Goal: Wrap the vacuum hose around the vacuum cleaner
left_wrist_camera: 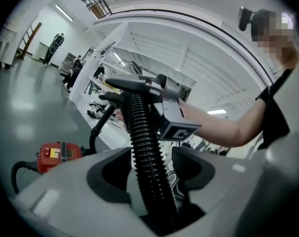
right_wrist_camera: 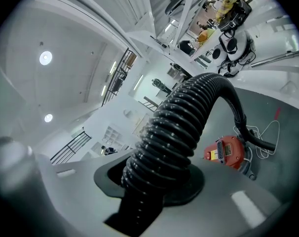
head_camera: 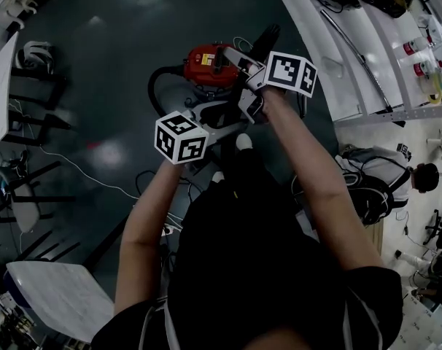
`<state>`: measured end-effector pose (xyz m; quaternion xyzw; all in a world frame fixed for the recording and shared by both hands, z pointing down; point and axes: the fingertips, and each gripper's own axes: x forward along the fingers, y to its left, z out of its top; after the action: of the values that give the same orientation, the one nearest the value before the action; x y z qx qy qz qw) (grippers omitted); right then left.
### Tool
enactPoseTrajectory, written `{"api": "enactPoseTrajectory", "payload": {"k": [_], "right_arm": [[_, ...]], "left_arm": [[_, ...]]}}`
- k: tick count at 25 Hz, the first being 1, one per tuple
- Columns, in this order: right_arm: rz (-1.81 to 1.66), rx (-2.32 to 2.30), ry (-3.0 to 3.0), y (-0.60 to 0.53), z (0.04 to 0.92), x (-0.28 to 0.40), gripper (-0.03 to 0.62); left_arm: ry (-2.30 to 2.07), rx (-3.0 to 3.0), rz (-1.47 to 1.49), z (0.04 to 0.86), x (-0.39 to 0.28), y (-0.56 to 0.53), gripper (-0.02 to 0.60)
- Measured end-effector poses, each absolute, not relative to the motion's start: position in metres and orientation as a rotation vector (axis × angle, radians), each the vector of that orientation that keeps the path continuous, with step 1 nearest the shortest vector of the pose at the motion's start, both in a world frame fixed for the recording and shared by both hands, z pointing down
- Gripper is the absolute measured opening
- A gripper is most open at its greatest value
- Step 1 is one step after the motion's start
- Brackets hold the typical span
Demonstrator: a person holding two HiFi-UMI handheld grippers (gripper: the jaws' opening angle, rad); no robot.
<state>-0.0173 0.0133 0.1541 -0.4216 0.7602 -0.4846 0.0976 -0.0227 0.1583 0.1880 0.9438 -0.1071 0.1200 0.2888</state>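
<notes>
**Hose held above the vacuum, wrapping not yet begun.** The red vacuum (head_camera: 208, 63) stands on the floor (head_camera: 133, 28), ahead of and below both grippers. The black ribbed hose (left_wrist_camera: 145, 142) rises from it in a loop to the raised hands.

The jaws of the left gripper (left_wrist_camera: 154, 179) stand wide. The hose passes between them with a gap on each side, so it is bracketed but not pressed. The jaws of the right gripper (right_wrist_camera: 157, 181) are closed on the hose at a middling width. Beyond the grip, the hose arches over and down toward the vacuum. In the left gripper view the right gripper is seen farther up the same length of hose.

No turn of hose can be seen laid round the vacuum body, so the task is judged to be at an early stage.

**Risks, as judged.**
- With the left jaws loose, the hose is carried by the right grip alone. It could slide or sag out of the left jaws if they are not closed again before the next pull.
- A hard pull from this height could tip or drag the vacuum, because the hose is fixed to it.
- A stiff ribbed hose is likely to spring off the body if a turn is laid slack.
- A thin pale cable (right_wrist_camera: 268, 131) lies on the floor just beside the vacuum and could be caught under a turn.
</notes>
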Motion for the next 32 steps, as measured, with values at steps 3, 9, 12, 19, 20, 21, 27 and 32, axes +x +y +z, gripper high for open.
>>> {"api": "enactPoseTrajectory", "payload": {"k": [3, 9, 12, 19, 20, 21, 27, 32], "right_arm": [[-1.429, -1.252, 2.250, -0.001, 0.156, -0.009, 0.140], [-1.442, -1.269, 2.217, -0.024, 0.170, 0.012, 0.147], [-1.467, -1.248, 2.173, -0.033, 0.177, 0.021, 0.158], [-1.508, -1.200, 2.066, -0.055, 0.183, 0.029, 0.172], [-1.515, -1.190, 2.053, -0.057, 0.184, 0.029, 0.173], [-1.523, -1.180, 2.040, -0.059, 0.185, 0.029, 0.173], [-1.572, -1.141, 1.981, -0.075, 0.198, 0.032, 0.182], [-1.654, -1.112, 1.932, -0.084, 0.214, 0.035, 0.187]], "left_arm": [[-0.323, 2.517, 0.368, 0.204, -0.007, 0.145, 0.215], [-0.353, 2.381, 0.282, 0.216, 0.007, 0.117, 0.178], [-0.337, 2.367, 0.274, 0.217, 0.006, 0.107, 0.175], [-0.320, 2.399, 0.361, 0.215, 0.001, 0.080, 0.173], [-0.316, 2.401, 0.369, 0.215, 0.000, 0.078, 0.173], [-0.311, 2.402, 0.378, 0.215, -0.001, 0.076, 0.173], [-0.297, 2.389, 0.435, 0.221, -0.002, 0.059, 0.173], [-0.278, 2.382, 0.477, 0.227, 0.000, 0.049, 0.173]]}}
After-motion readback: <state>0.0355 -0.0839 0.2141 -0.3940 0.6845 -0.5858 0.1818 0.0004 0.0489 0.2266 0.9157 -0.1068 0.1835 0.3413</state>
